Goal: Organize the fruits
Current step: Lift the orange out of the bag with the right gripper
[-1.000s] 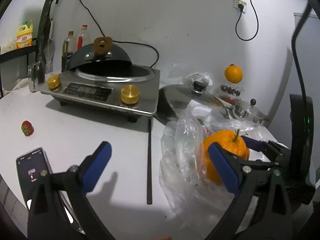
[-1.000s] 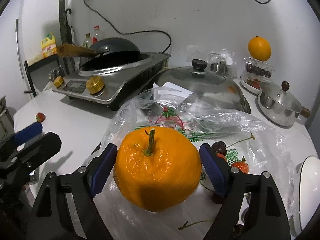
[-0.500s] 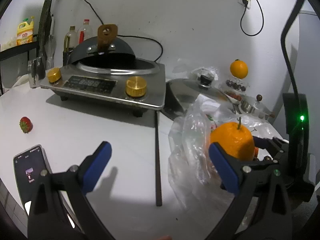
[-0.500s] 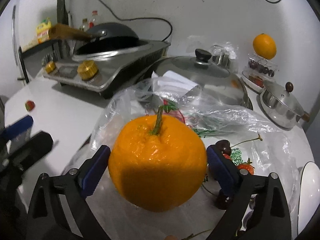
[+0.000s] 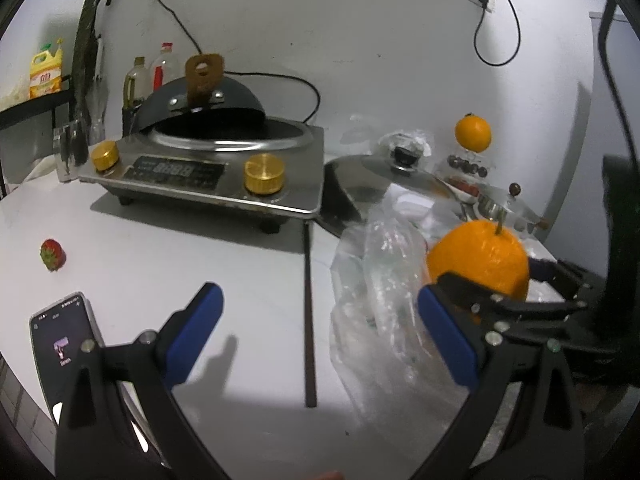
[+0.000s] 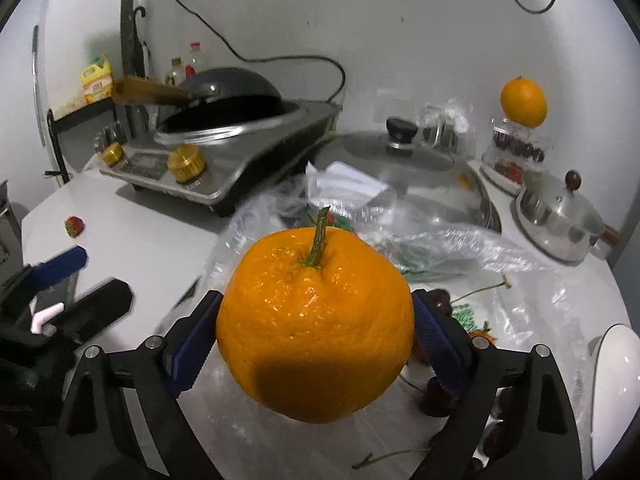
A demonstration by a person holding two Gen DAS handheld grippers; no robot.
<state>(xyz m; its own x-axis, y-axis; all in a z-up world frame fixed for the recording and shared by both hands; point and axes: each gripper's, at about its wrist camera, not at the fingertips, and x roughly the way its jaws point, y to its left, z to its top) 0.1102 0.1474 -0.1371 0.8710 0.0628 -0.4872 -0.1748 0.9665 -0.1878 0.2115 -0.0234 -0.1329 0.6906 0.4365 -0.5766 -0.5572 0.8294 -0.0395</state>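
Behind, a white wall [image 5: 380, 40] backs the white counter [image 5: 160, 272].

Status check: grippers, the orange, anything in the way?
Right gripper closing on the stemmed orange, held above the plastic bag. Left gripper open, empty. Nothing blocking; loose strawberry far left.

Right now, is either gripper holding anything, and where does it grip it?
The right gripper holds an orange, clamped across its widest sides, stem up. The left gripper is open and holds nothing.
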